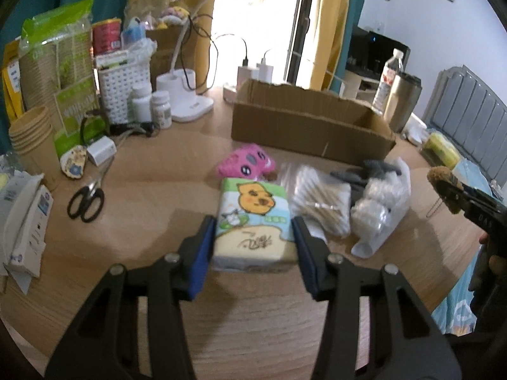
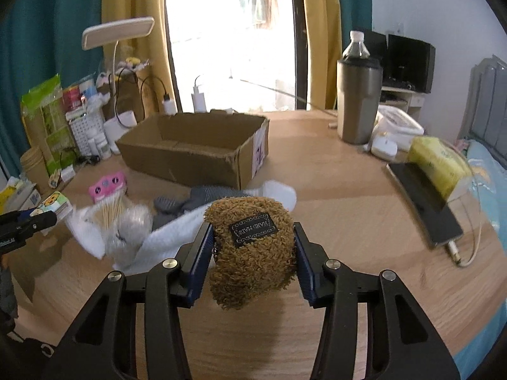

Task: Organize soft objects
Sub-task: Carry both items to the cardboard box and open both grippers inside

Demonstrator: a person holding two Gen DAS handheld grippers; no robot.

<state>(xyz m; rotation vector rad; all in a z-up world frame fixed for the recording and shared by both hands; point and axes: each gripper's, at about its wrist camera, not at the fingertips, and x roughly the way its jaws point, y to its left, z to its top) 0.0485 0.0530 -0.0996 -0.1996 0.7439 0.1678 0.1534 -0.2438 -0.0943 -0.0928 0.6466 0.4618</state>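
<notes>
Above the table (image 1: 133, 221), both my grippers point downward, loaded.
Left gripper (image 1: 253, 237) clamps the tissue pack (image 1: 253, 218) at centre frame; right gripper (image 2: 252, 247) squeezes the brown plush pouch (image 2: 250, 250).

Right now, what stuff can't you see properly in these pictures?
- Cardboard box, left wrist view: its near wall hides the inside.
- Grey cloth, right wrist view: the white towel and brown fuzzy pouch cover part.
- Tissue pack, left wrist view: its print is blurred.
</notes>
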